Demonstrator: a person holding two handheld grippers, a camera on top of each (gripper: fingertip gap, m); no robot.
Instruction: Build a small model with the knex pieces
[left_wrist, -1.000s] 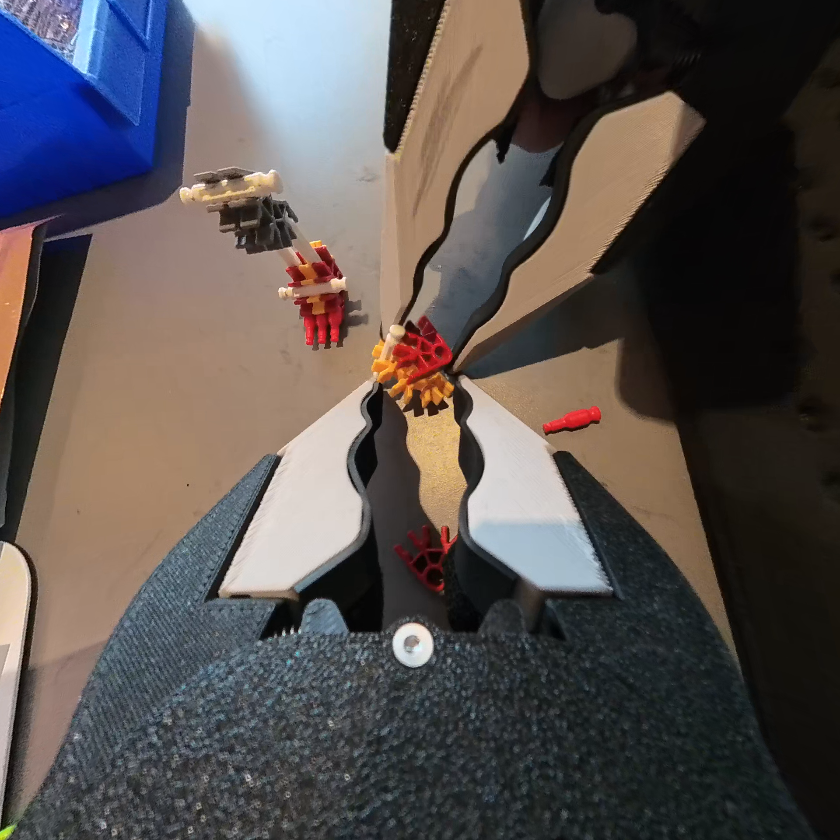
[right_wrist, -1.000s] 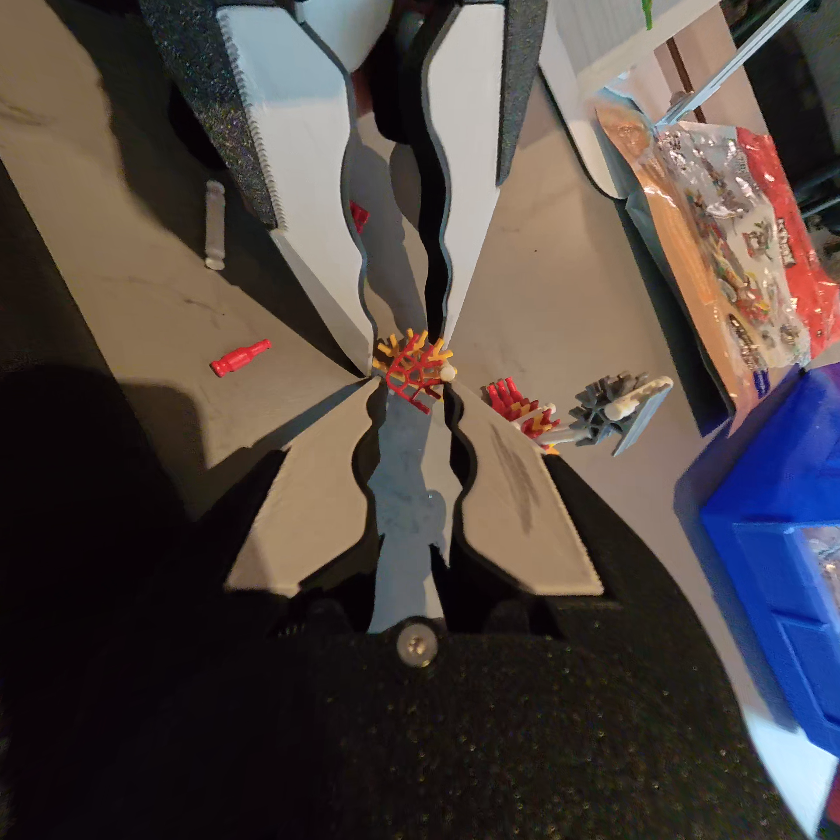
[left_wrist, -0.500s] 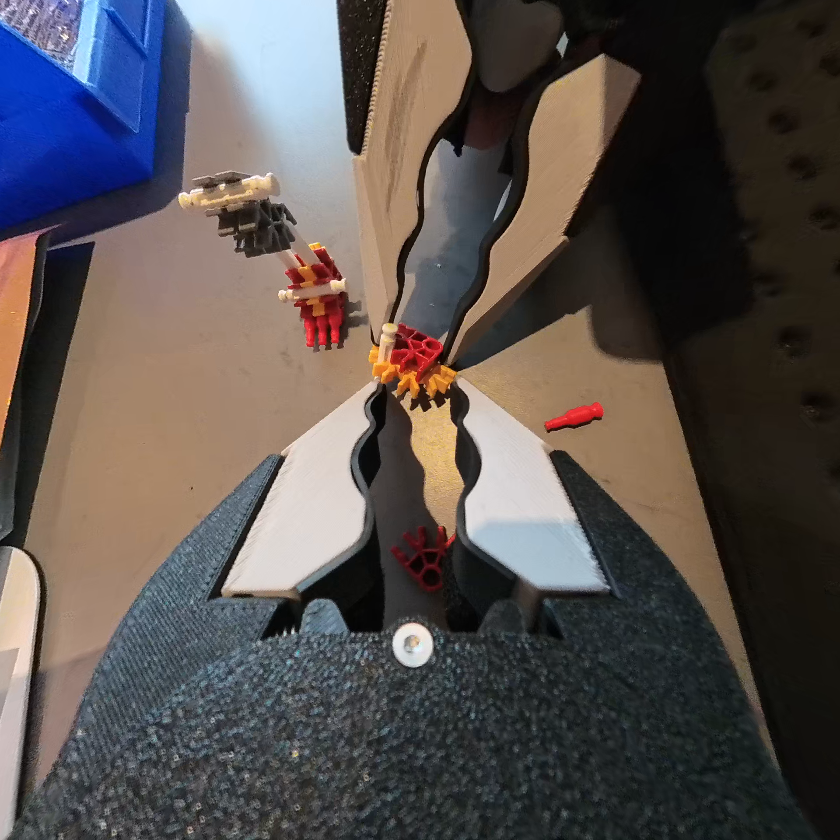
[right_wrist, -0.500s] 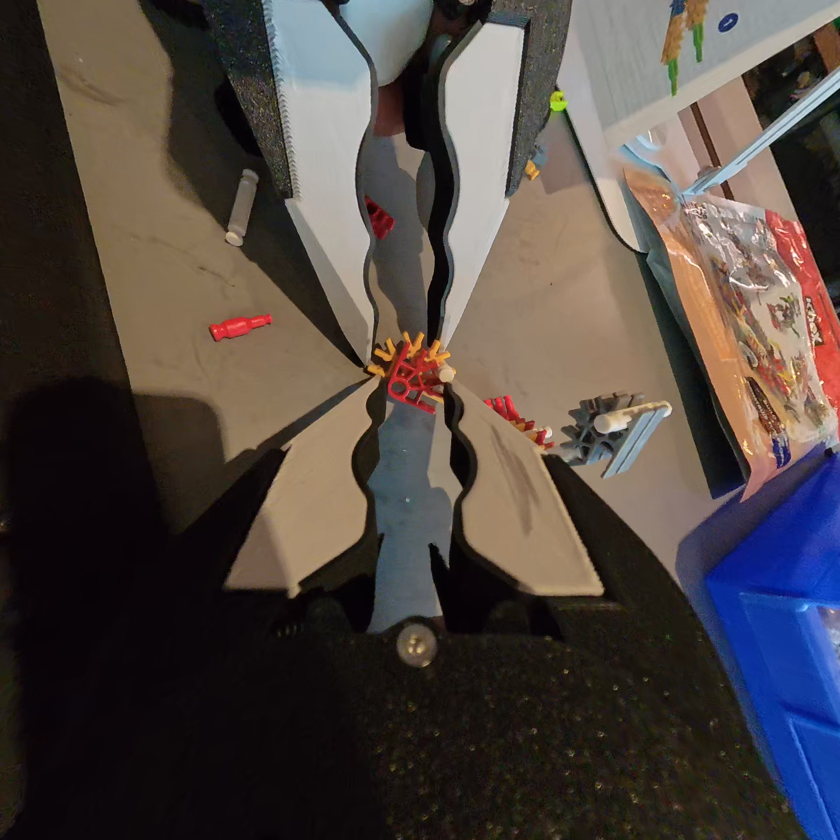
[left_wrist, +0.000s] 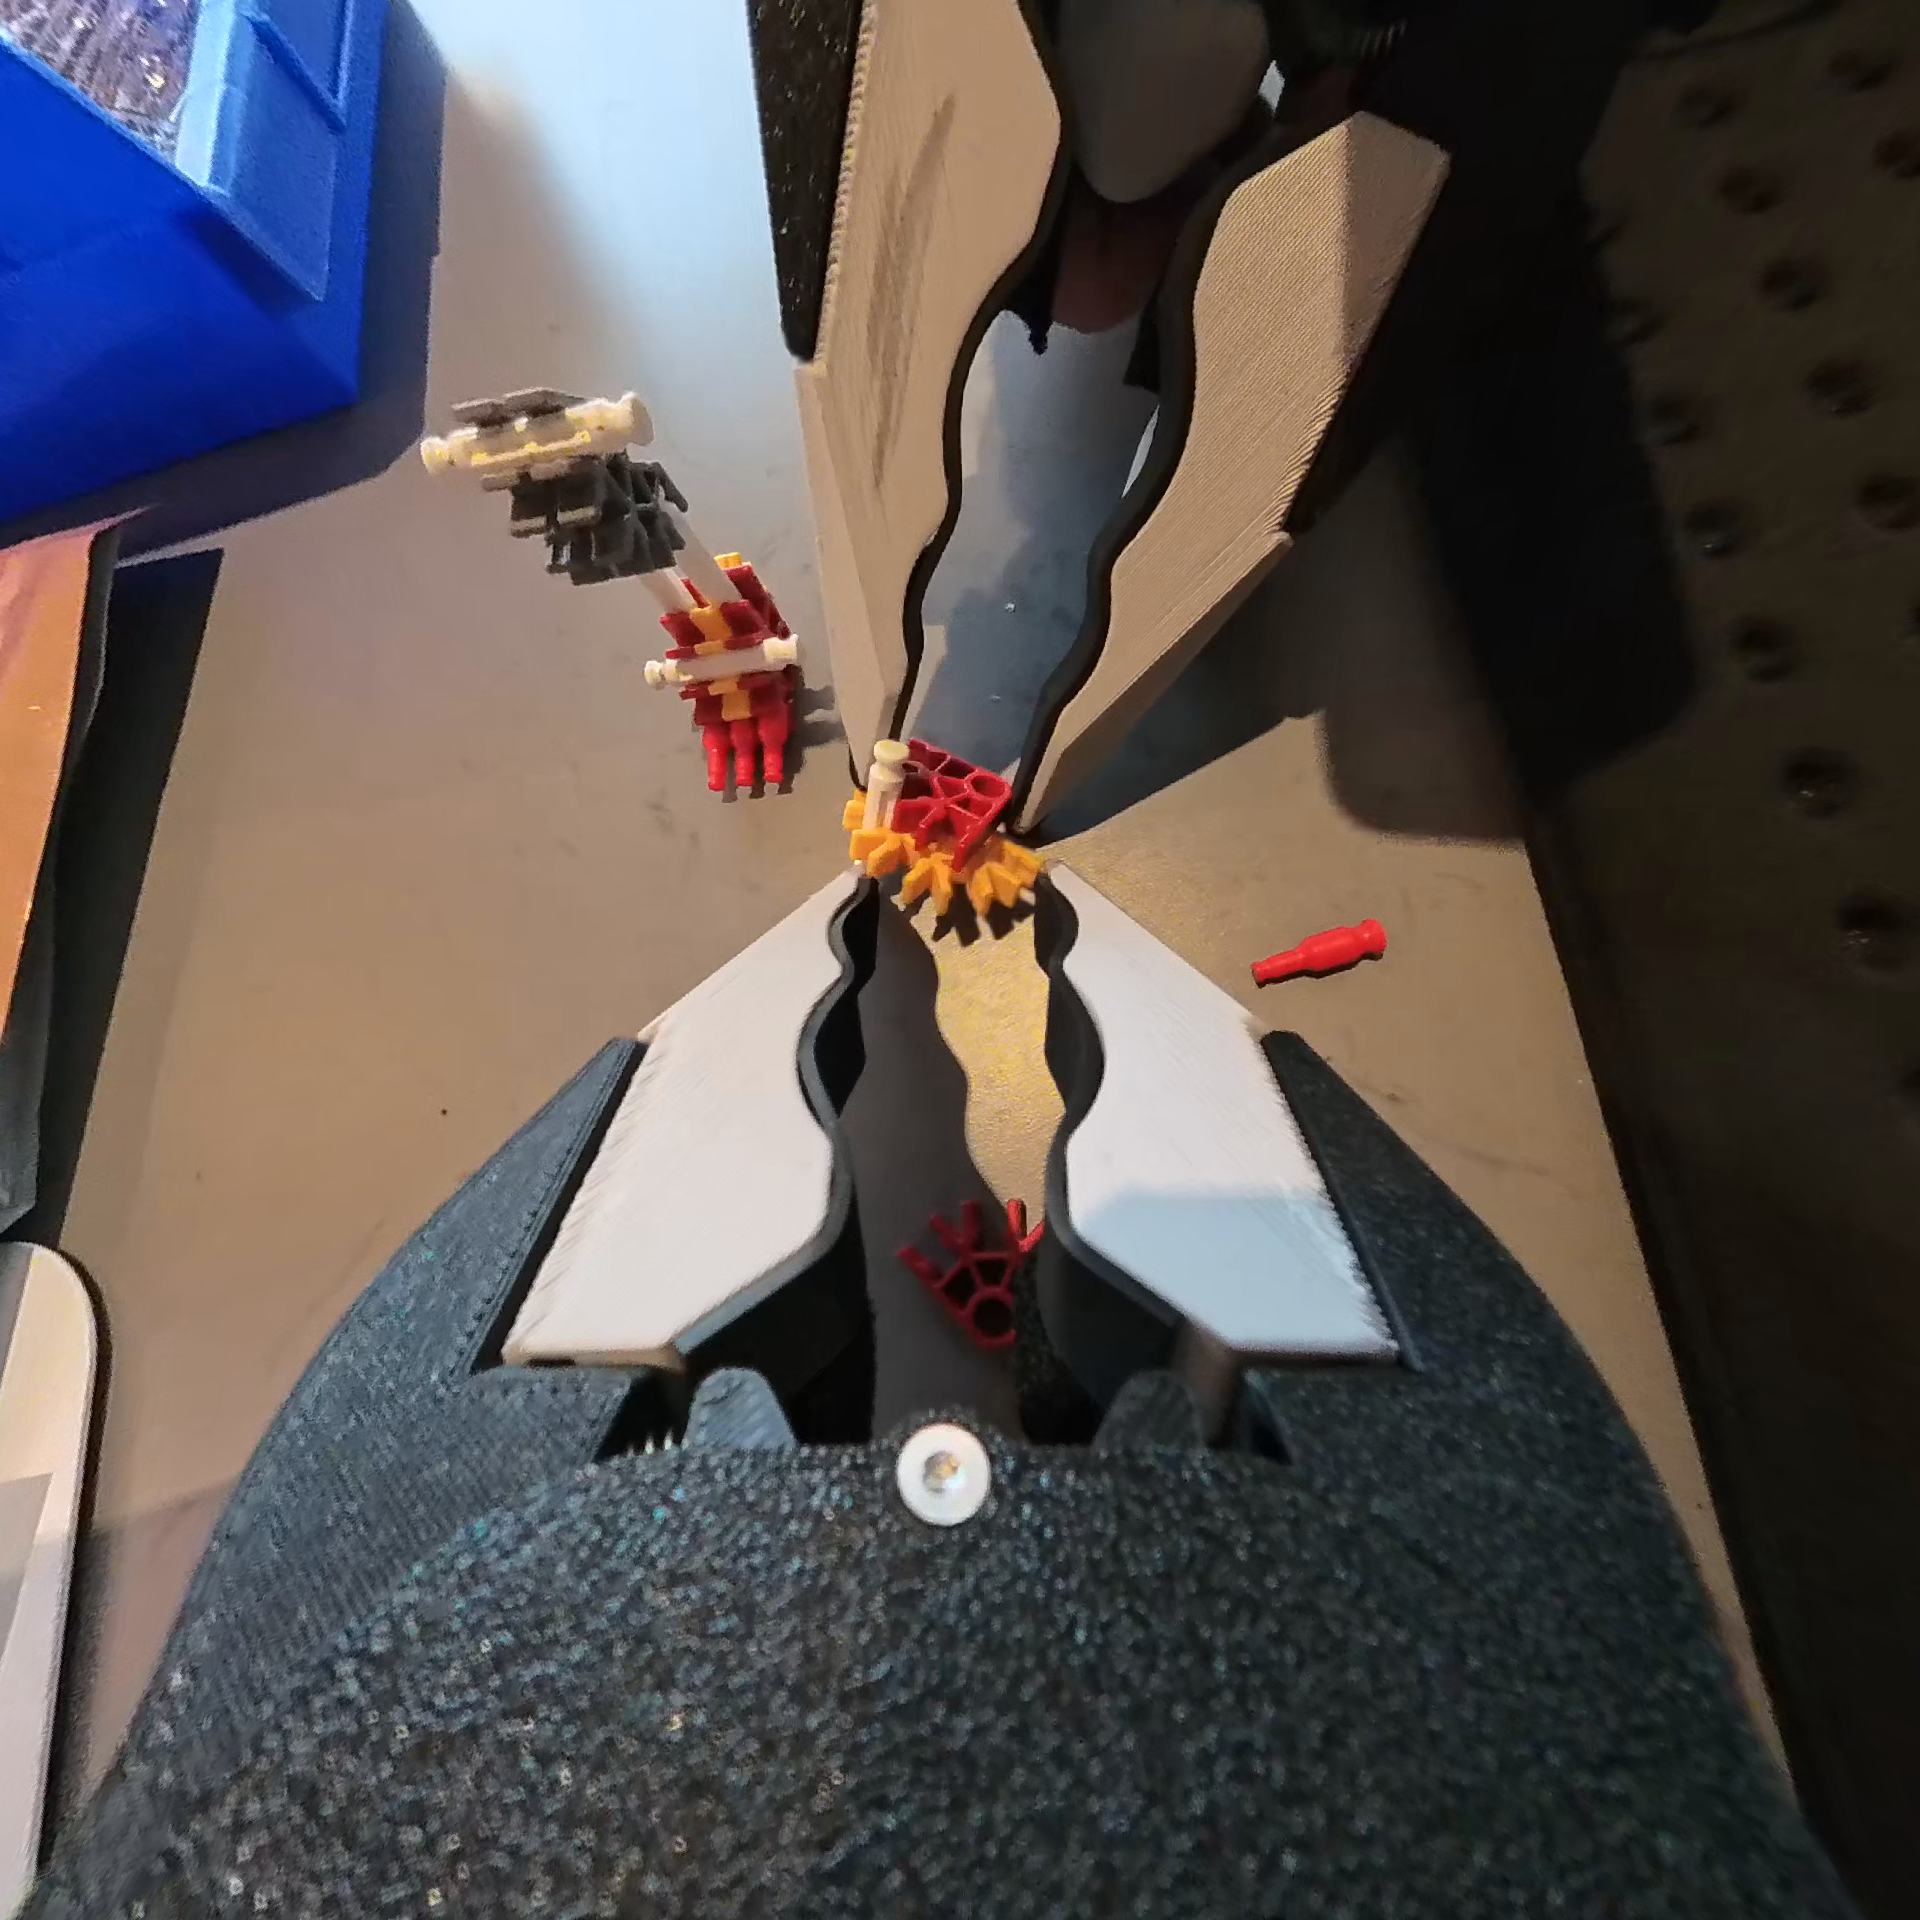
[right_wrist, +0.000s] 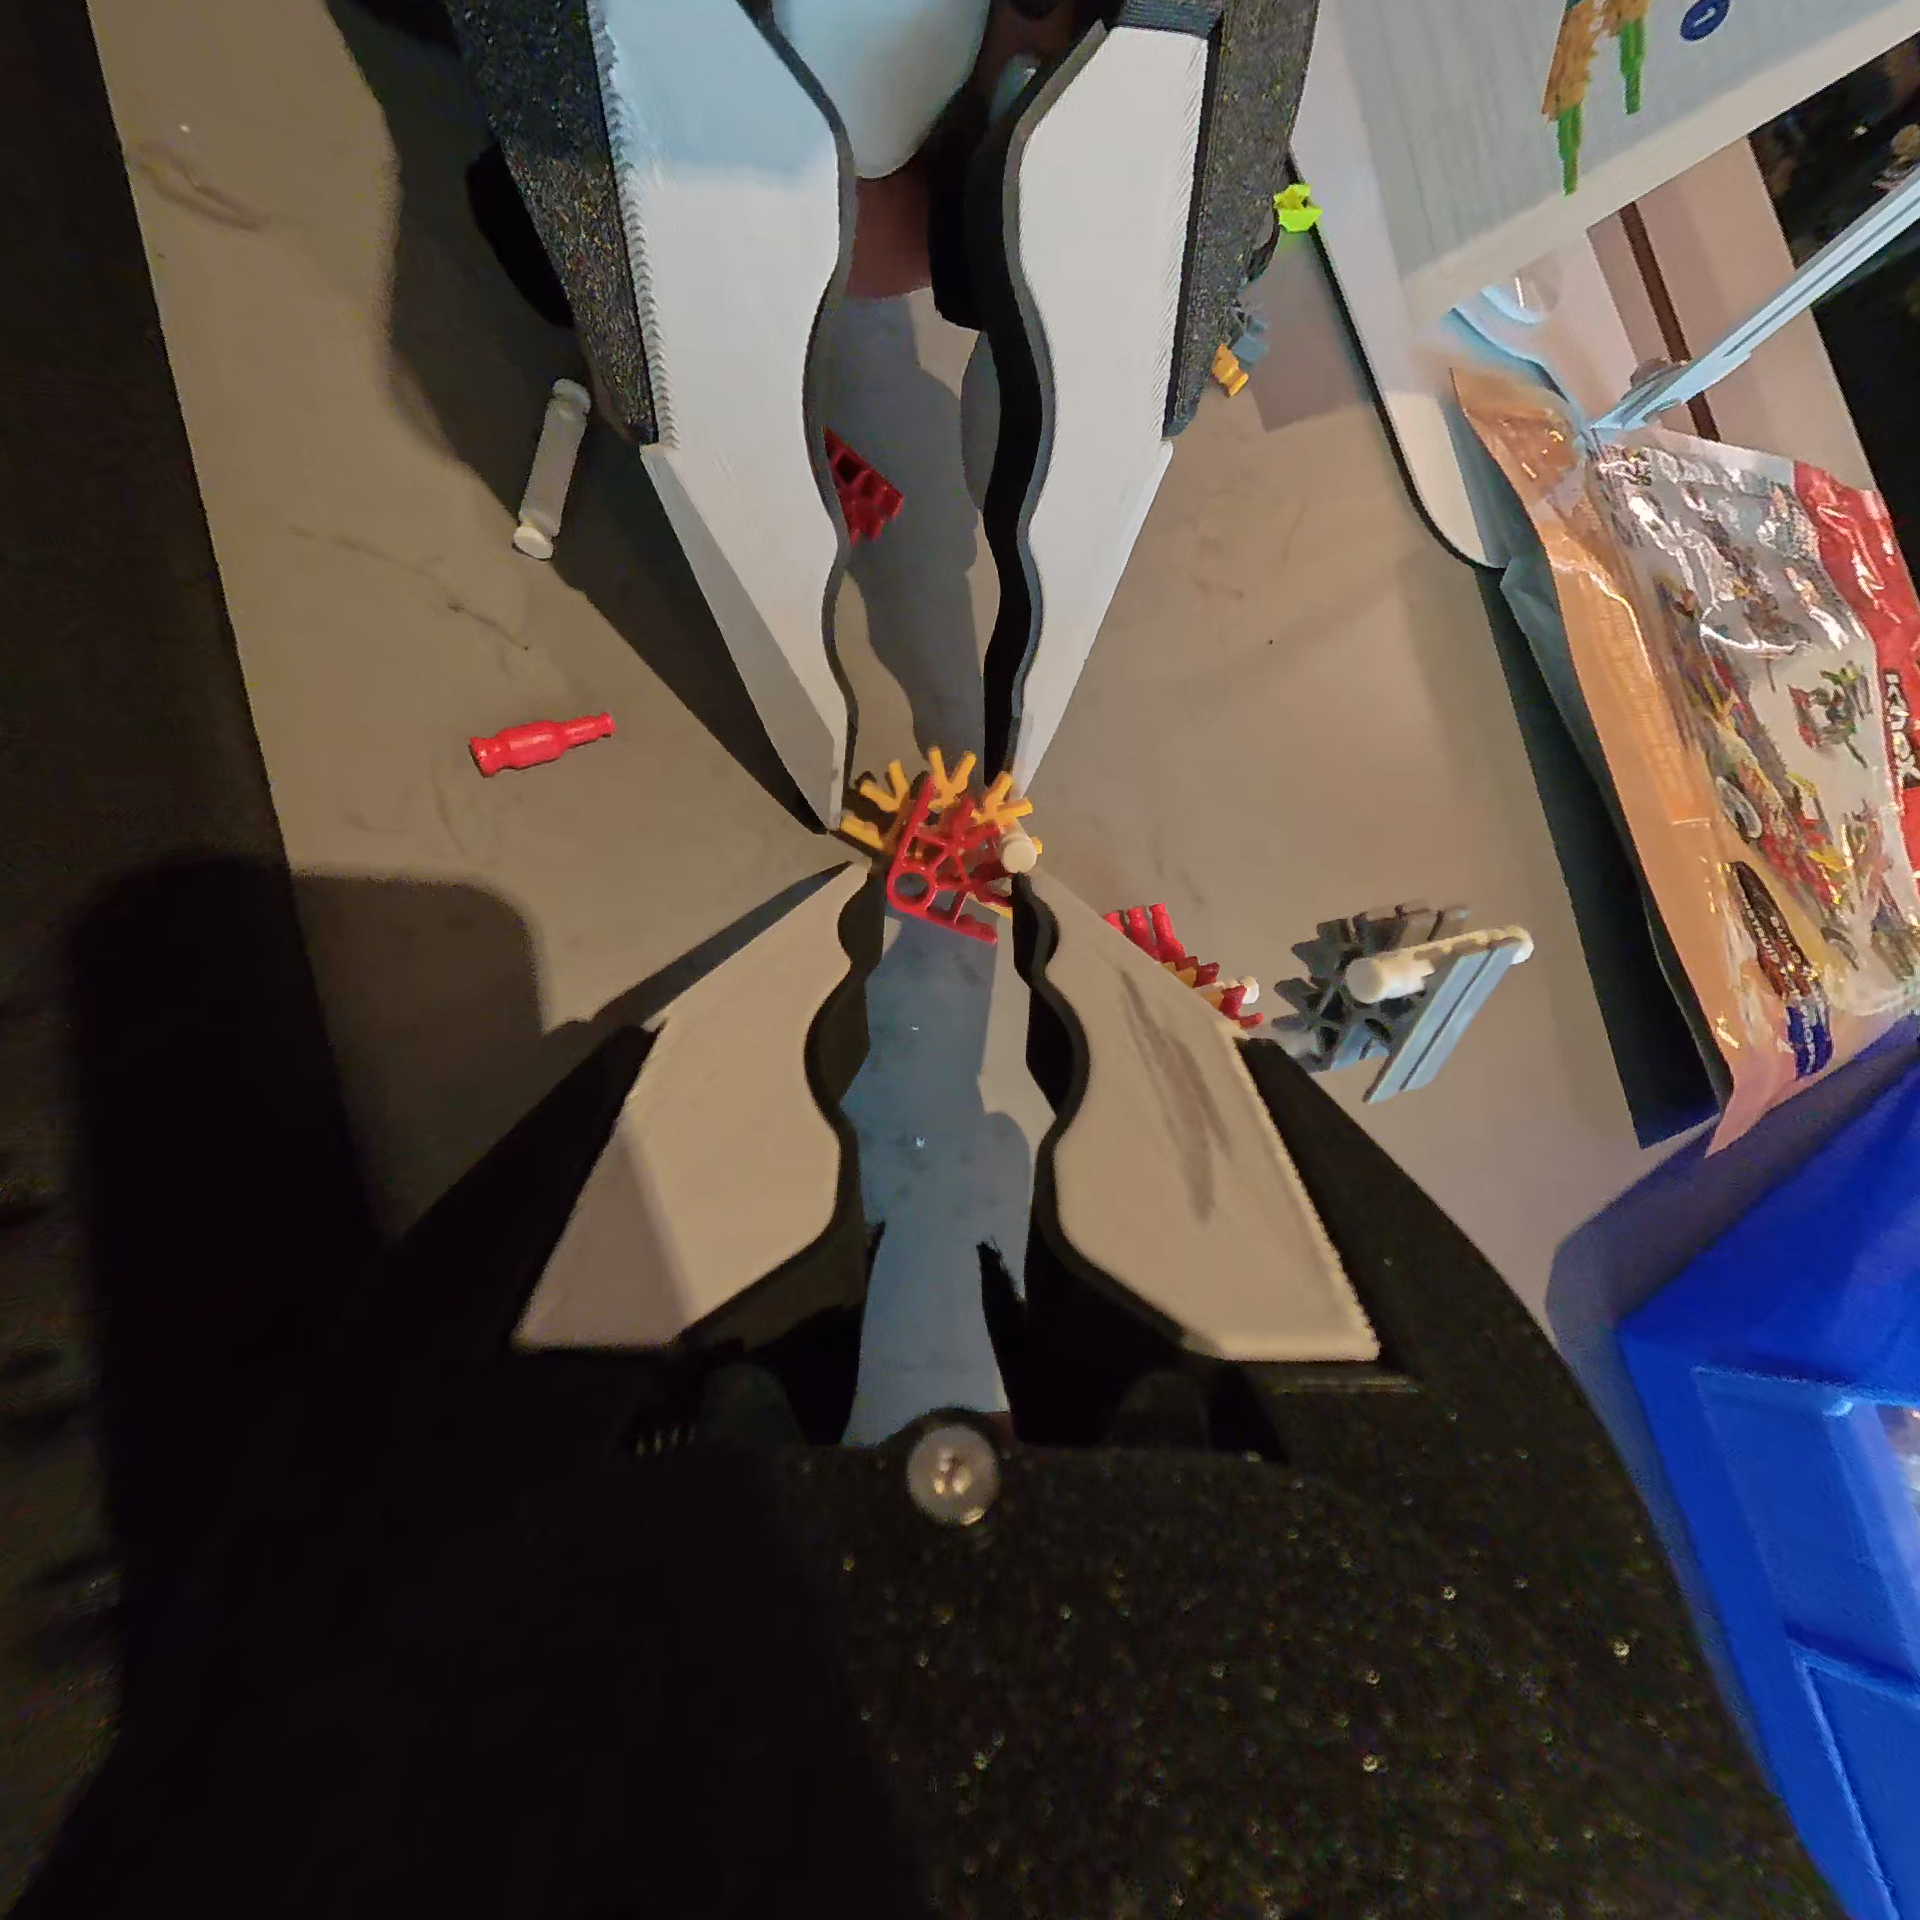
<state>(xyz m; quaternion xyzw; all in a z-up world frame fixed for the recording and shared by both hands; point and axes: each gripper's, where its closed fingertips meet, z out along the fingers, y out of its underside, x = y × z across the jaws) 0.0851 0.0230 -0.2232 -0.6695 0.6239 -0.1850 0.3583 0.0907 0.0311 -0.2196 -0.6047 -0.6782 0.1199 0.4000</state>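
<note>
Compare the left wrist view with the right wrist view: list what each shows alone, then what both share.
Left wrist view only: nothing certain.

Right wrist view only: the white plastic rod, the small green star piece and the printed foil bag.

Both: both tongs, left and right, meeting on the red-and-yellow connector cluster, plus the loose red peg and the blue plastic bin.

Glossy plastic connectors (left_wrist: 935, 821), matt table (left_wrist: 364, 935), crinkly foil bag (right_wrist: 1714, 675).

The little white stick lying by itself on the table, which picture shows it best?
The right wrist view. The lone white rod lies in plain sight on the grey table, beside the far hand-held gripper's finger. The left wrist view does not show it at all.
</note>
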